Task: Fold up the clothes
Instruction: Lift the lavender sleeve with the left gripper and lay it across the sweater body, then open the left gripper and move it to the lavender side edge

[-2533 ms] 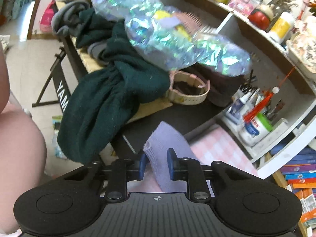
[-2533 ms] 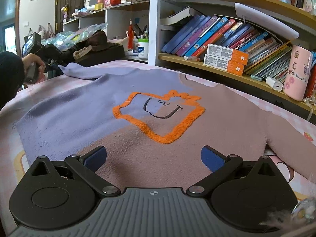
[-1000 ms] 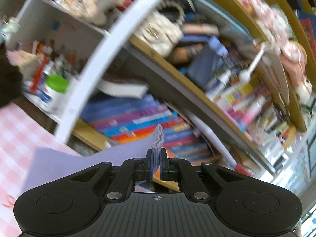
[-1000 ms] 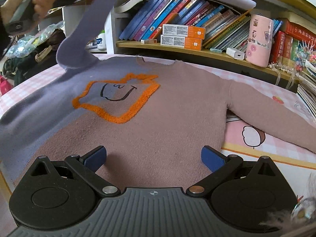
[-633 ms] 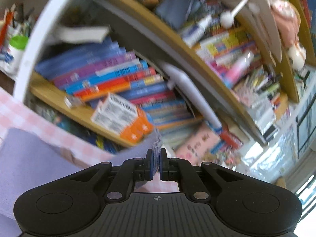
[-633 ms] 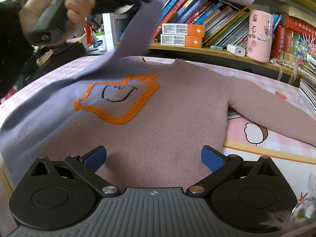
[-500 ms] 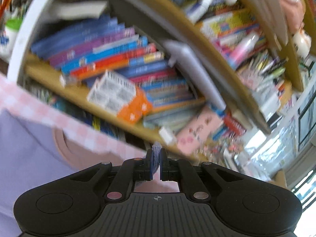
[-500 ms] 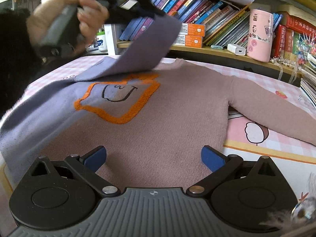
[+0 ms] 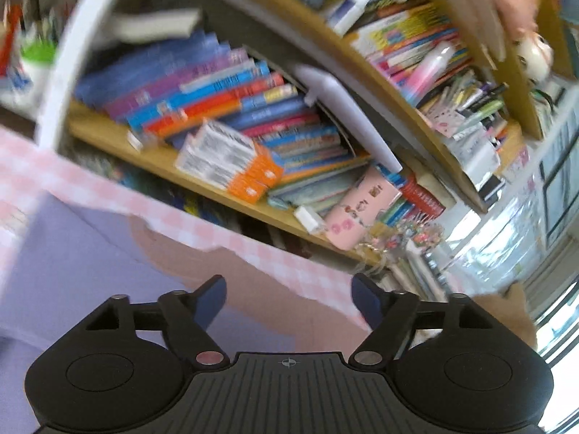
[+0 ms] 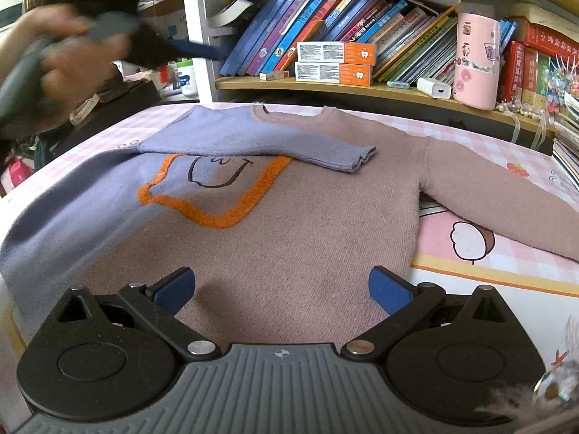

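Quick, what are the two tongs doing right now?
Left tongs: opening, nothing between them.
Right tongs: open, empty, above the sweater.

Place: a lived-in home room, study-like.
Shelves: curved wooden bookshelf [image 10: 362, 88] crammed with colourful leaning books [image 10: 289, 25].
Surface: pink checked cartoon-print tablecloth [image 10: 488, 253].
Clutter: pink patterned tumbler [image 10: 476, 61], white charger plug [image 10: 434, 88].

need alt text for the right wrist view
A purple and mauve sweater lies flat on a pink checked table, its purple sleeve folded across the chest. The right gripper hovers open at the hem, bookshelf behind.
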